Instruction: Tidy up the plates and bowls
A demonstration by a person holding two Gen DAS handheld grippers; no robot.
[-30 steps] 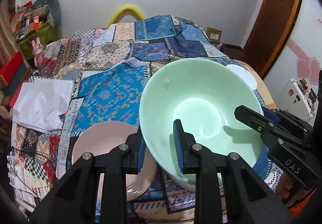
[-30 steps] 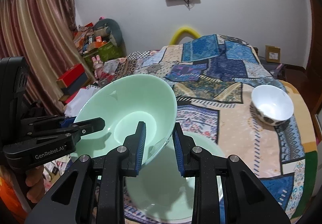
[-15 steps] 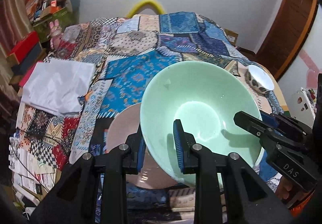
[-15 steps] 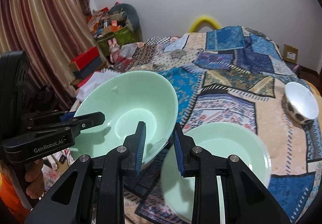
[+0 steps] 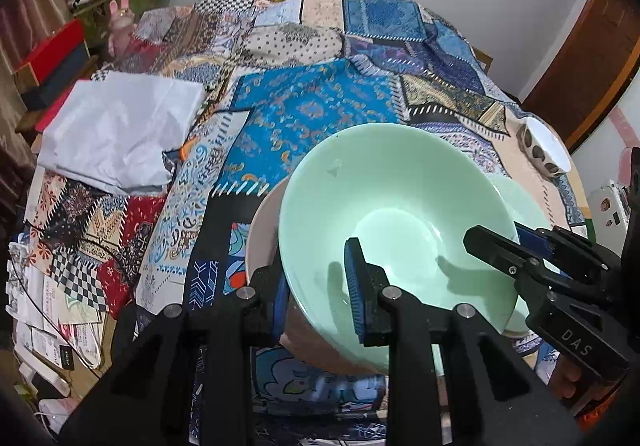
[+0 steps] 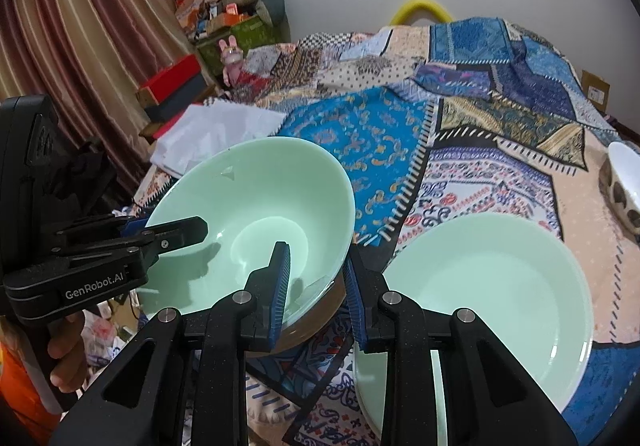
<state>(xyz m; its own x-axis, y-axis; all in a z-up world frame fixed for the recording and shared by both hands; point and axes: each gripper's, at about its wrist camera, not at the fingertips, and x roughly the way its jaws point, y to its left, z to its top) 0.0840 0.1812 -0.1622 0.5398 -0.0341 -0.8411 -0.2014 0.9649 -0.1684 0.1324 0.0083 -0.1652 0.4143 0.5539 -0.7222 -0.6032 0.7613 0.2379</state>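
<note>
step: carry green bowl (image 5: 392,213) | left claw (image 5: 320,286), right claw (image 6: 316,278) both clamped on rim | advice: level it, lower together onto pink plate (image 5: 260,230)

The white letters "DAS" are showing on the side of the black two-finger right gripper (image 5: 516,246), seen from the left wrist. The white wording "GenRobot.AI" is showing on the side of the black two-finger left gripper (image 6: 168,232), seen from the right wrist.
</note>
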